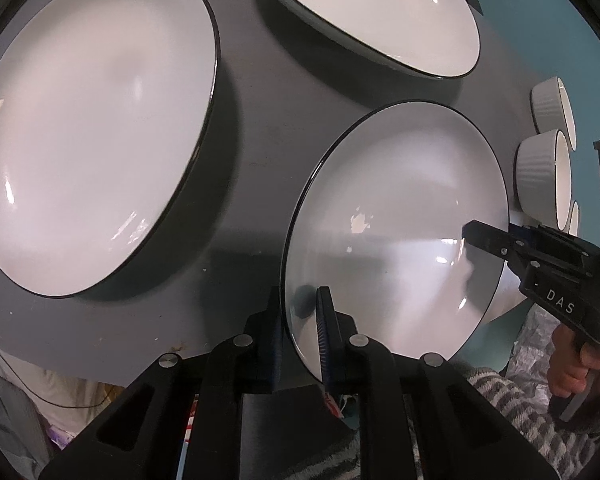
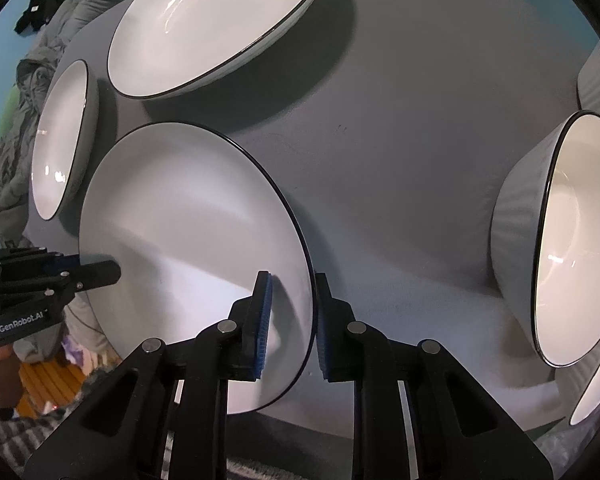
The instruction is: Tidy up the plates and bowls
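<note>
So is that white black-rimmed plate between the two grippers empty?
Empty: the white black-rimmed plate shows only bare glossy surface and reflections, no food.

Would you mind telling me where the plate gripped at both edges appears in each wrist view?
Left wrist view: the held plate fills the lower right, its near rim in the left claw.
Right wrist view: the held plate sits lower left, its right rim in the right claw.
Shared landmark: the grey table, also.
</note>
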Demonstrator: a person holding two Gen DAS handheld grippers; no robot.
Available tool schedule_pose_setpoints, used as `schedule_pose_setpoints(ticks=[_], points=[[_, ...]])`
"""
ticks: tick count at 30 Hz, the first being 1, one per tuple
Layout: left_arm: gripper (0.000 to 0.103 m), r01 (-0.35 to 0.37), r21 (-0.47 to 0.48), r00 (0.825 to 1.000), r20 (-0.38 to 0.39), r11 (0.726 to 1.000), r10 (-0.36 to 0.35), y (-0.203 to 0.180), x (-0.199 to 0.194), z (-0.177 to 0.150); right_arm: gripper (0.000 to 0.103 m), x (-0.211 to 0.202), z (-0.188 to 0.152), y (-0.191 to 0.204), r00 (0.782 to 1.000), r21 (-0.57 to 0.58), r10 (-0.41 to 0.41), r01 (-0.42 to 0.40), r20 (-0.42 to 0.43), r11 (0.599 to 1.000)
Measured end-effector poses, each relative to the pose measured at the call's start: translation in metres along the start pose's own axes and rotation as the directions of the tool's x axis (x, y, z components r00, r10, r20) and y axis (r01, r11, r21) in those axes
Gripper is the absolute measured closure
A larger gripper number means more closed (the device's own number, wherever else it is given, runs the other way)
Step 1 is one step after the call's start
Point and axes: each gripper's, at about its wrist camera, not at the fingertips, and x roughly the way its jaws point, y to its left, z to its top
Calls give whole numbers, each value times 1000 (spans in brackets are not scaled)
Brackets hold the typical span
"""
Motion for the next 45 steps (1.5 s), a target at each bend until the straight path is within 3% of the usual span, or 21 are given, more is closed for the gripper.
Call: schedule_pose_setpoints(ticks=[15,26,45], points=[[88,-51,37,998,47,998,49,-11,-30,3,88,-23,18,0,1000,-28,23,-22,8,999],[88,-37,27,995,92,999,35,-15,-43,10,90,-32,31,-1,998,-40,40,-38,49,998],[88,-68,26,986,151,997,63,-28,-71,76,90,-61,70,4,994,-51,54,-49,99,998]])
